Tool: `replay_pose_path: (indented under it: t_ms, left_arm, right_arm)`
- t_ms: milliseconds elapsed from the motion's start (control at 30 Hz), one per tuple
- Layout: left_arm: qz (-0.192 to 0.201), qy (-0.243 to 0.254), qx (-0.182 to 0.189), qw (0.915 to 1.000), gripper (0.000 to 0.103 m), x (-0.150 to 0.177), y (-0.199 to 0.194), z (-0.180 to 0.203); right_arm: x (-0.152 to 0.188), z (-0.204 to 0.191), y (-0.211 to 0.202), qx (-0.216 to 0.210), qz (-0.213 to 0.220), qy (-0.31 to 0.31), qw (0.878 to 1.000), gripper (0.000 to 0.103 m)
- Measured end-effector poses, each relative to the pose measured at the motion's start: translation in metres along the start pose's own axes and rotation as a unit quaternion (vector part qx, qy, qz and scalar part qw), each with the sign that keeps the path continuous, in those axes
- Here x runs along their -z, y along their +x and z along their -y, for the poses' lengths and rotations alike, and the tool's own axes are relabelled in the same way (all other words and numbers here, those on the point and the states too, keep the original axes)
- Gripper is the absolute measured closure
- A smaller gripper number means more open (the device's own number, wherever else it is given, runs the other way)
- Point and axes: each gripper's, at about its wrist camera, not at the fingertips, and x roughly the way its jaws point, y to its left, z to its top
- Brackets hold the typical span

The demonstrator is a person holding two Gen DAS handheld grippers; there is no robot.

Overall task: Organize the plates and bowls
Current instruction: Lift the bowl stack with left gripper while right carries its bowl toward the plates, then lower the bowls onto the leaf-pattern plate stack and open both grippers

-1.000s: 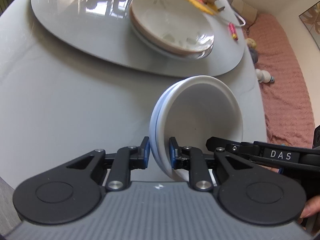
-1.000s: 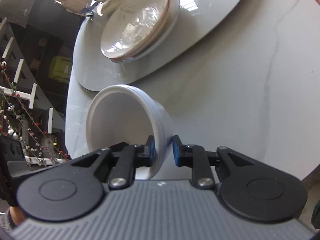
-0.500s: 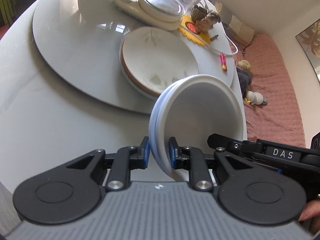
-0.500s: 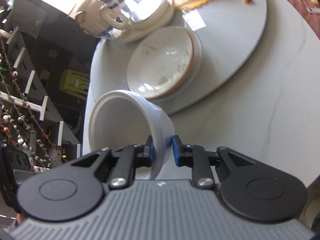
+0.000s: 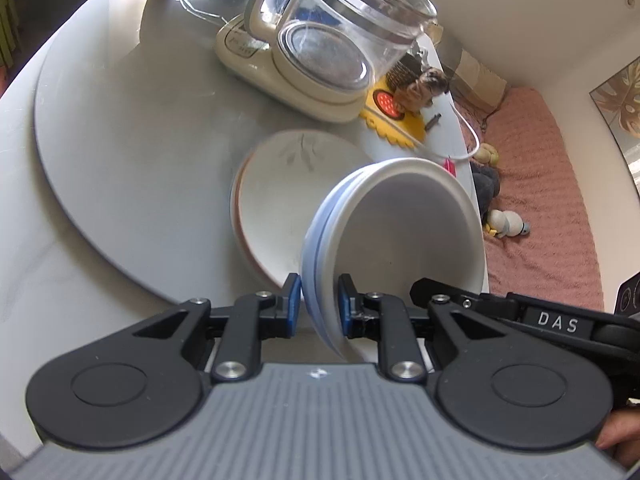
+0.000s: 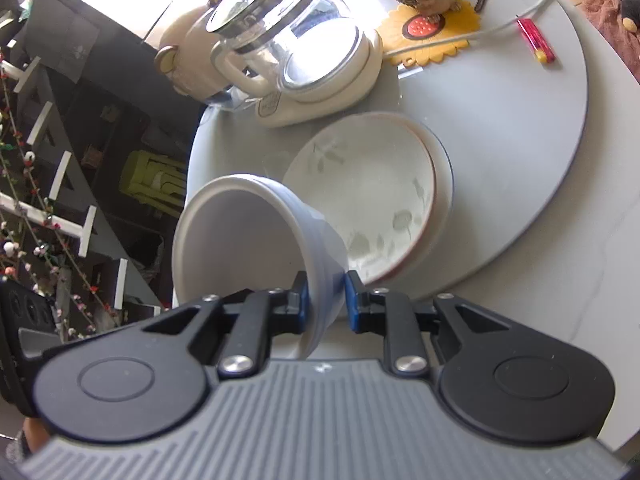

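Both grippers clamp the same white bowl (image 5: 394, 240) by opposite sides of its rim and hold it in the air, tipped so that its opening faces each camera from the side. In the left wrist view the left gripper (image 5: 319, 306) sits at the lower centre of the frame, angled steeply downward, its blue pads closed narrowly on the bowl's near wall, one pad on the pale blue outside and one inside; the bowl fills the centre right of that picture. At the lower right edge of the same view the right gripper (image 5: 424, 286) reaches in from the right, its black arm marked DAS, and part of a person's hand (image 5: 618, 438) shows at the corner behind it. In the right wrist view the right gripper (image 6: 326, 300) is likewise at the lower centre and pointed down, its pads pinching the bowl's wall, with the bowl (image 6: 248, 256) in the centre left of the frame. The bowl hangs above the near edge of a stack of plates (image 5: 276, 196), whose top plate is white with a faint leaf pattern and a reddish rim, and does not touch it. The stack rests on a grey turntable (image 5: 132, 152) set on a pale table (image 6: 568, 280). Behind the plates, toward the top of both views, stands a glass kettle (image 5: 344, 36) on a cream base.
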Motion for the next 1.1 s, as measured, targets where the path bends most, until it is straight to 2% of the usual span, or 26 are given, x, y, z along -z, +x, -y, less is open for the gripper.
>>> replay_pose_path:
  t_ms: [300,533,800,967,1100]
  left_arm:
    - [-0.024,0.002,-0.002,0.9997,0.080,-0.057,0.058,-0.009]
    - [-0.058,0.012,-0.006,0.9982,0.080,-0.073,0.105,-0.006]
    - [-0.063,0.006,-0.025,0.9977,0.080,-0.080,0.120,-0.010]
    - [-0.058,0.017,-0.042,0.9973,0.080,-0.083,0.119,-0.009]
    - [-0.051,0.018,-0.051,0.9973,0.080,-0.083,0.117,-0.010]
  right_arm:
    - [-0.041,0.005,0.045,0.016,-0.007,0.006,1.000,0.081]
    - [-0.059,0.020,0.064,0.048,-0.009,0.022,0.999,0.081]
    - [-0.053,0.028,0.080,0.063,-0.003,0.017,0.998,0.080]
    - [-0.047,0.035,0.085,0.052,-0.004,0.047,0.998,0.080]
    - [-0.044,0.038,0.088,0.045,-0.003,0.042,0.998,0.080]
